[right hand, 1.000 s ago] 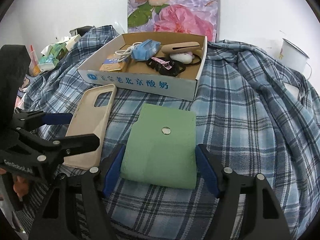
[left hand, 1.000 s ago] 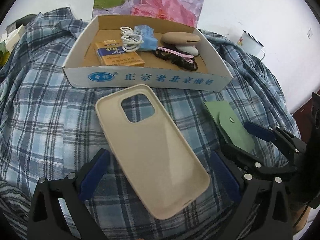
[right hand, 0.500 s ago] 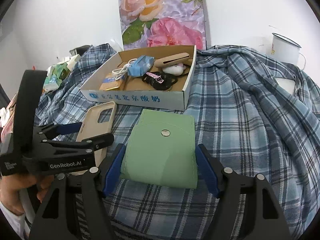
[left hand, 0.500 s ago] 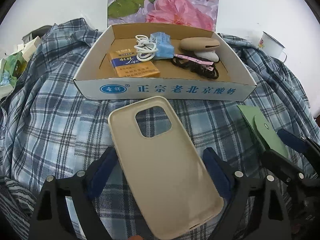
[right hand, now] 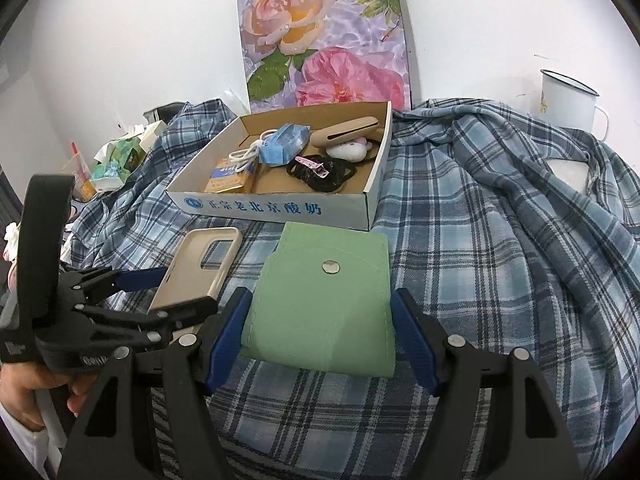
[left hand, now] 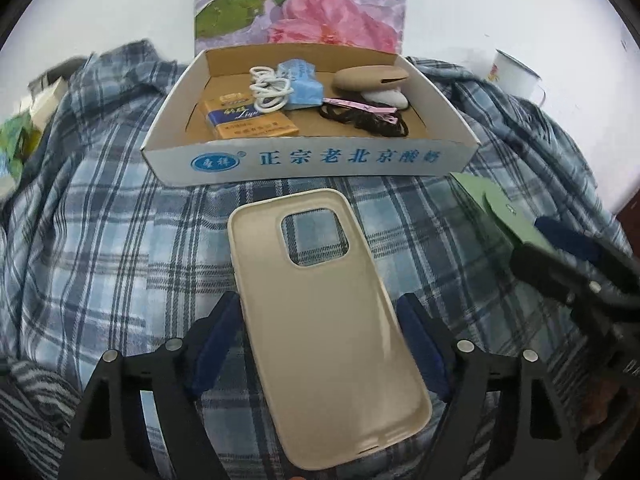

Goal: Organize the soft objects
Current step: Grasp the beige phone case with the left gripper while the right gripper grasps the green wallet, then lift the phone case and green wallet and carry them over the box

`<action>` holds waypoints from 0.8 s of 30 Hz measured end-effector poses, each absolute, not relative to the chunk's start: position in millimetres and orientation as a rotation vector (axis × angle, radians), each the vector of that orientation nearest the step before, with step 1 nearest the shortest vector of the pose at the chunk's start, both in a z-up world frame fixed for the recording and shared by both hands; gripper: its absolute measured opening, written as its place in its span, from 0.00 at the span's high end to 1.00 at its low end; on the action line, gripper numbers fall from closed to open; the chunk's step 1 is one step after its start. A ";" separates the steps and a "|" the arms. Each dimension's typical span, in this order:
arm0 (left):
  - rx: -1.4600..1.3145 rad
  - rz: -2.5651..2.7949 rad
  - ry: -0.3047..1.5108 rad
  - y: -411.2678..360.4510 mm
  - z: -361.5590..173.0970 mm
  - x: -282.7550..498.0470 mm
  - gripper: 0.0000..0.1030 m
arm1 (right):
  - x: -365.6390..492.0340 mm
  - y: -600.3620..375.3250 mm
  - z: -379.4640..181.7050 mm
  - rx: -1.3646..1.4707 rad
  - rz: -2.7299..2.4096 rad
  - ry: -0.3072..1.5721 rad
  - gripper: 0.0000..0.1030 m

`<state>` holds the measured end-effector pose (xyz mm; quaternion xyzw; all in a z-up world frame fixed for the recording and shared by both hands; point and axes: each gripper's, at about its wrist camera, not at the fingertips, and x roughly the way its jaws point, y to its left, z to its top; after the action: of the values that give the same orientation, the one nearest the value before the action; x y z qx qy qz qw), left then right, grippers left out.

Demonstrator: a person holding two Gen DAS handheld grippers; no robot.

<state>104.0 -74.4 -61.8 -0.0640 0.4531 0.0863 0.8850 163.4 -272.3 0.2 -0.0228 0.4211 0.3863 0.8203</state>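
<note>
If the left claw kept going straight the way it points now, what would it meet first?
Probably the beige phone case, which already lies between the closing fingers of the left claw. Past it comes plaid cloth, then the cardboard box. Depth is uncertain.

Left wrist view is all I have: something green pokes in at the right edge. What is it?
Observer: A flat green pouch, rectangular, with a round metal snap on its curved flap.
Operator: Is anything holding it?
Observer: Yes. The right gripper has a blue pad against each side edge.
Operator: Does it touch the box?
Observer: Its far edge comes close to the front wall of the cardboard box; I cannot tell whether they touch.
</note>
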 end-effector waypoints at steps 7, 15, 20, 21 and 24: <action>-0.165 0.146 0.902 -68.7 -58.9 100.5 0.24 | 161.6 -273.2 2.4 -0.048 0.823 0.881 0.32; -0.144 0.112 0.926 -69.2 -52.6 102.6 0.93 | 159.7 -279.3 7.2 -0.011 0.831 0.854 0.33; -0.176 0.118 0.946 -73.9 -53.7 102.3 0.12 | 159.2 -279.4 6.4 -0.023 0.821 0.865 0.33; -0.207 0.091 0.919 -74.3 -51.3 99.9 0.12 | 159.1 -279.9 6.6 -0.023 0.821 0.865 0.33; -0.202 0.089 0.903 -84.4 -46.3 98.7 0.12 | 159.4 -279.0 6.8 -0.022 0.816 0.866 0.33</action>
<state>98.7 -84.4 -46.3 -0.0973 0.4354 0.0429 0.8939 159.4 -279.0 6.8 -0.0103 0.4079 0.3845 0.8280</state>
